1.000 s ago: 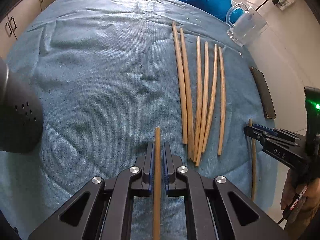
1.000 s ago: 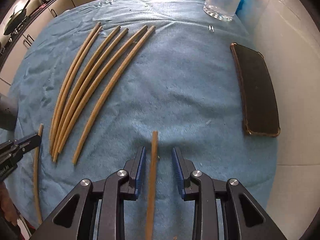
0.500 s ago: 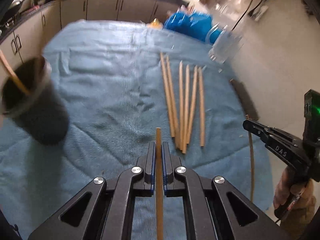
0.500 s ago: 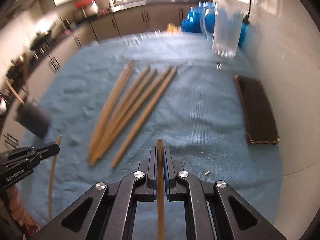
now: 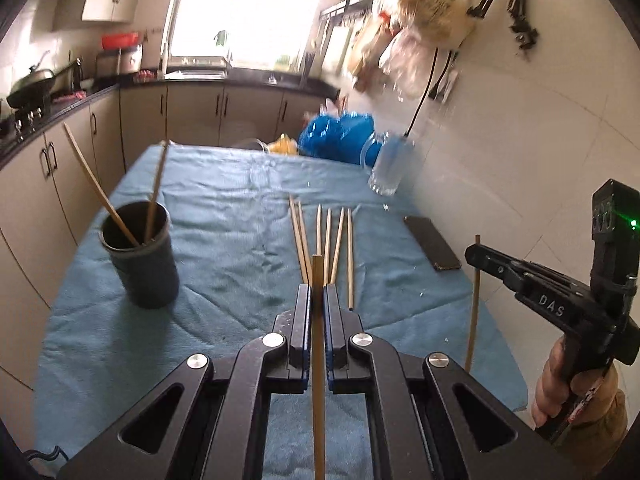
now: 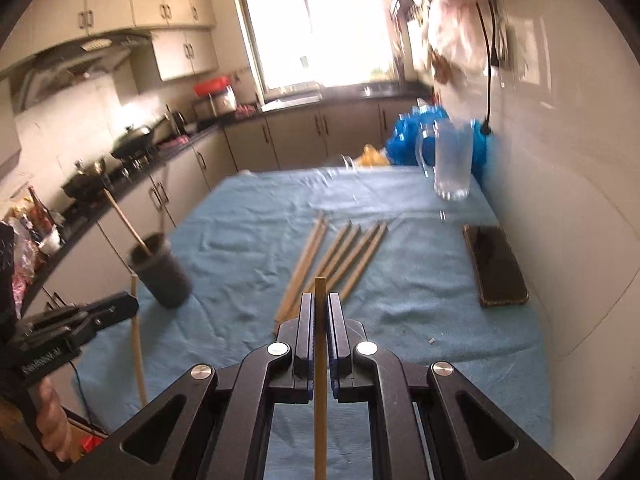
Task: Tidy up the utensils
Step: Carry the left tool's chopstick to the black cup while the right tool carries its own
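My left gripper (image 5: 316, 292) is shut on a wooden chopstick (image 5: 318, 360), held above the blue cloth. My right gripper (image 6: 319, 300) is shut on another chopstick (image 6: 319, 368); it also shows in the left wrist view (image 5: 475, 300). Several loose chopsticks (image 5: 324, 240) lie side by side on the cloth ahead of both grippers, also in the right wrist view (image 6: 340, 256). A dark cup (image 5: 140, 256) holding two chopsticks stands at the left, also in the right wrist view (image 6: 160, 272). The left gripper appears at the left of the right wrist view (image 6: 120, 308).
A blue cloth (image 5: 224, 216) covers the table. A black phone (image 5: 432, 242) lies near the right edge, by the wall. A glass mug (image 5: 390, 168) and a blue bag (image 5: 340, 136) stand at the far right. Kitchen cabinets run along the left.
Both grippers have lifted and tilted up, each with a chopstick. The right gripper, open a second ago, closed on its chopstick. The dark cup has come fully into view.
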Tool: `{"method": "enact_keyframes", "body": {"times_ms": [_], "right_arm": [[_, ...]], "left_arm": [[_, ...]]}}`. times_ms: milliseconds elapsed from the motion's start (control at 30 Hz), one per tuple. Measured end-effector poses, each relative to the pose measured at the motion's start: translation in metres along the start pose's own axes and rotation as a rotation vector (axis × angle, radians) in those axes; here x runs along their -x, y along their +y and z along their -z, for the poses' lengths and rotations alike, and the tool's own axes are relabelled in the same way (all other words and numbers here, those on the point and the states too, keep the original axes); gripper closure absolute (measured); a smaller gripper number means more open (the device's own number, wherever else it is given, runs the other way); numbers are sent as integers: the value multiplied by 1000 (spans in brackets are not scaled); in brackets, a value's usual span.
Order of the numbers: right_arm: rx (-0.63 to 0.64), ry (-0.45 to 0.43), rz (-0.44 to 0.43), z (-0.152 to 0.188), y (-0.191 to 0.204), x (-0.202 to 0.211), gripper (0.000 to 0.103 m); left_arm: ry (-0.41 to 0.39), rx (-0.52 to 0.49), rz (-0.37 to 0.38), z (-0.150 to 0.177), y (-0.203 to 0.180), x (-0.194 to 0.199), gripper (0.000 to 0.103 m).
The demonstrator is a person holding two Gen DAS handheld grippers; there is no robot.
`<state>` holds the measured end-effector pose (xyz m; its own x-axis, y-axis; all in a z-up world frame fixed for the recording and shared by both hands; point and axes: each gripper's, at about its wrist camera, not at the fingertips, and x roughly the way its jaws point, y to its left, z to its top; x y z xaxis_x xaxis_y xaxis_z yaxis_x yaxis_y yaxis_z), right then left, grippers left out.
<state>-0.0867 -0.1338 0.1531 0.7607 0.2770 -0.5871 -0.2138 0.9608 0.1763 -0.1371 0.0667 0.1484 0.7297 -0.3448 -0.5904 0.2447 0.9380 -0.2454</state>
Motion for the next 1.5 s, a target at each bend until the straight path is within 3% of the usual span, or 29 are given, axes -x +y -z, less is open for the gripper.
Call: {"method": "enact_keyframes", "body": {"times_ms": [267,500,733,967,1167,1367,1500], "right_arm": [[54,-121,-33,-5,38,38,97],[76,-161,-79,-23,64,38,97],[53,-233,-142,-55,90,25,97],[0,-330,-230,-103,124,10,97],[-52,-388,-305,-141,156,-20,97],[-49,-429,-304,-165,192,-58,97],[-61,-416,-295,-169,204,-87,97]], "left_arm": [[-128,17,8,-4,3,52,98],[-213,27,24,-21,14,89,98],[-254,47,8,-53,40,111,98],[-308,49,-55,-98,73,134,98],[-328,54,-125,-132,104,137,98],[-328,65,-167,-156,129,120,98],[-277,94,-176,-164,150,91,98]]}}
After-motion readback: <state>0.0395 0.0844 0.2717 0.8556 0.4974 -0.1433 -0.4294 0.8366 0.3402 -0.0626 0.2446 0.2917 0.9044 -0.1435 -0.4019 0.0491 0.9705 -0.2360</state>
